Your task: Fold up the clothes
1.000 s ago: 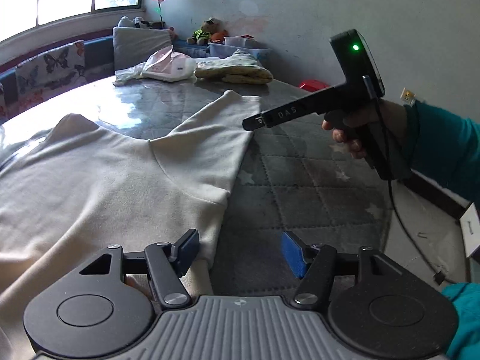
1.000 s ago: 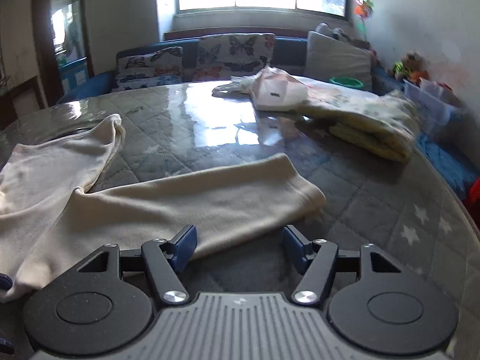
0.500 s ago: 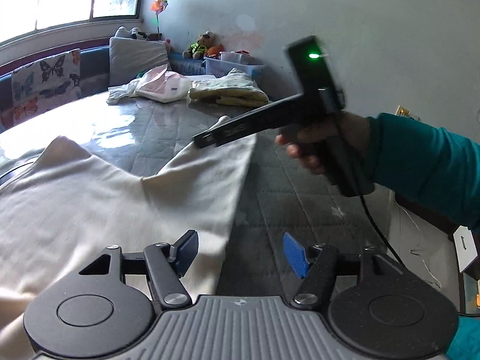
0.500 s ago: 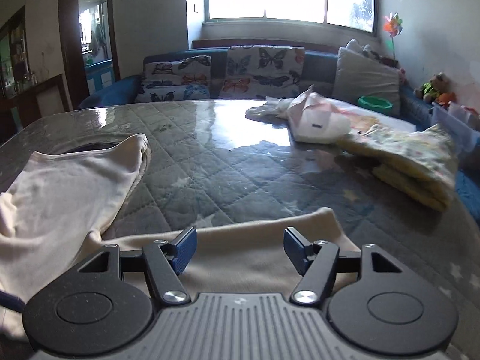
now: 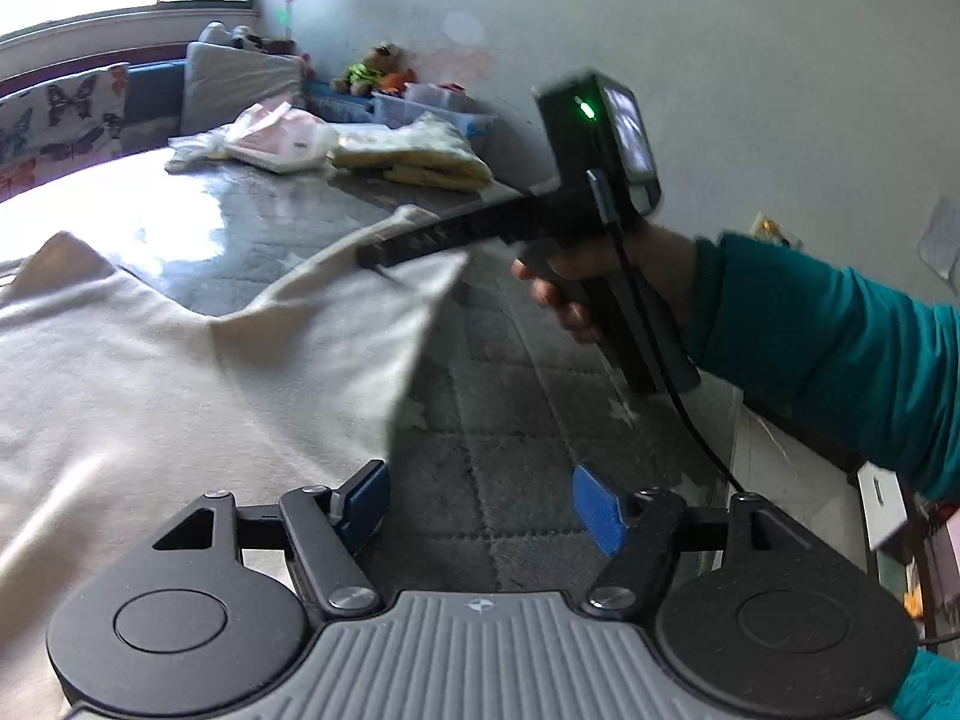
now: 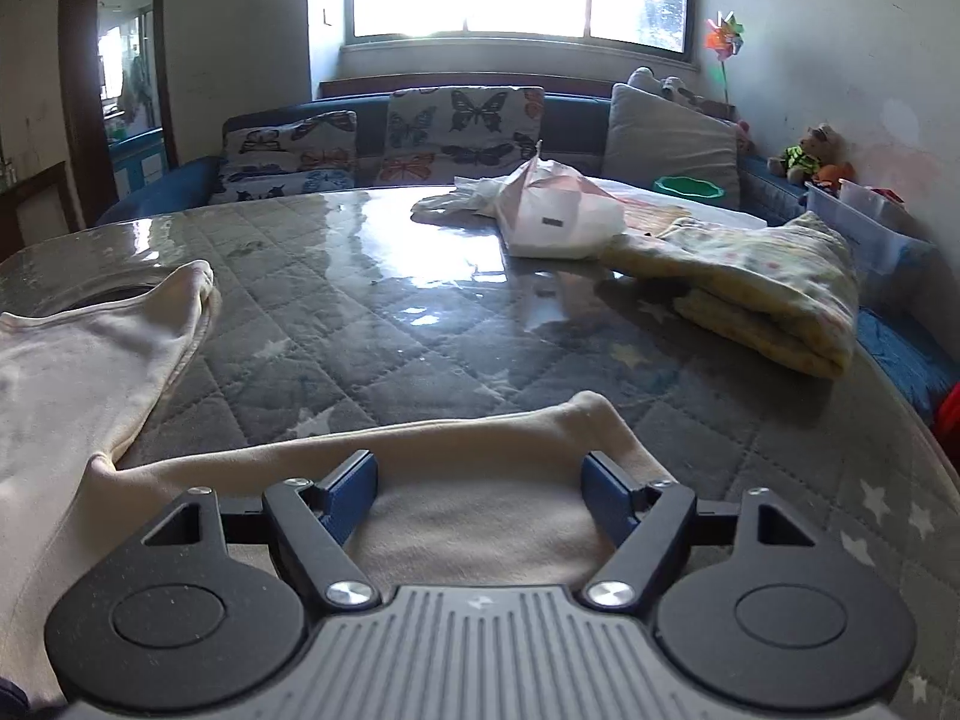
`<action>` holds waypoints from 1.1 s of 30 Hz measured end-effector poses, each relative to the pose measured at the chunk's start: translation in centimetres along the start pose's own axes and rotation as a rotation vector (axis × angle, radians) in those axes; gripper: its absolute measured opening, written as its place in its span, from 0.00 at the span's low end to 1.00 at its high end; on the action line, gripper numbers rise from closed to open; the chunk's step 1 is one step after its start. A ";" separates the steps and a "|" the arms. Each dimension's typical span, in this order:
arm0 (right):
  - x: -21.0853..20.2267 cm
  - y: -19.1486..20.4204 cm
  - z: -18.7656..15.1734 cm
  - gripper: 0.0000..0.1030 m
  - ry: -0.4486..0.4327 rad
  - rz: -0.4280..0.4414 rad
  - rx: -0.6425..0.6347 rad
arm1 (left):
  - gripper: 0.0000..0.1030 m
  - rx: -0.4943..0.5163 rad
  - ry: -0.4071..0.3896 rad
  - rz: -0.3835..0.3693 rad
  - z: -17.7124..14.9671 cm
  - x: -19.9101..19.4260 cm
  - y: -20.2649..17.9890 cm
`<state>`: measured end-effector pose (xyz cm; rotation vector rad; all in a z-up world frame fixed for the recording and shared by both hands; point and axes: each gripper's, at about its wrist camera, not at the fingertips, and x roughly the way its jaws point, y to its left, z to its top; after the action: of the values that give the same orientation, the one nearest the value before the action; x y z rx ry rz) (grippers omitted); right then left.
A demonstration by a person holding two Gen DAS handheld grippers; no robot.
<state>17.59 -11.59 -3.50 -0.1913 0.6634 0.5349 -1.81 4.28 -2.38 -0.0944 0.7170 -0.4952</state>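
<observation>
1. Since a second ago the right tongs [image 6: 480, 489] have travelled from beside the sleeve [image 6: 480, 516] to right over its cuff end, so the cream cloth now fills the lower middle of the right wrist view, where before it lay further up the frame.
2. Both jaws of the right tongs have just been opening; they stand spread, with the sleeve lying under and between the blue pads [image 6: 351, 495], and the pads are not pressing on it.
3. Seen from the left wrist view, the right tongs [image 5: 384, 255] now reach across the centre of the frame onto the sleeve's end, held by a hand [image 5: 606, 276] in a teal sleeve [image 5: 840, 348]; earlier they sat further right, clear of the cloth.
4. Left tongs [image 5: 480, 504] have also just been opening and are released, nothing between them; the left pad hangs over the shirt's edge and the right pad over bare quilted bench [image 5: 540, 408].
5. Cream shirt [image 5: 150, 396] lies spread flat on the bench, filling the left half of the left wrist view, its sleeve stretching toward the upper centre.
6. Folded yellow cloth [image 6: 768, 294] and a white bag [image 6: 558, 216] sit at the bench's far right, unchanged.
</observation>
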 end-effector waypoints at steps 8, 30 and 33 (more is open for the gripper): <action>-1.7 1.9 0.4 0.76 -0.003 0.022 -0.060 | 0.68 -0.140 -0.174 0.320 0.5 -8.5 6.6; -9.5 20.6 -2.4 0.79 -0.015 0.683 -0.485 | 0.68 -0.231 -0.059 0.995 -6.0 -17.4 18.1; -9.6 21.6 -3.0 0.79 -0.004 0.699 -0.508 | 0.26 -0.271 -0.031 0.985 -6.5 -17.0 20.2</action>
<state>-1.81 1.80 0.20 -0.4381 0.5709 1.3775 -8.89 30.56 -1.99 0.0057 0.7073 0.5443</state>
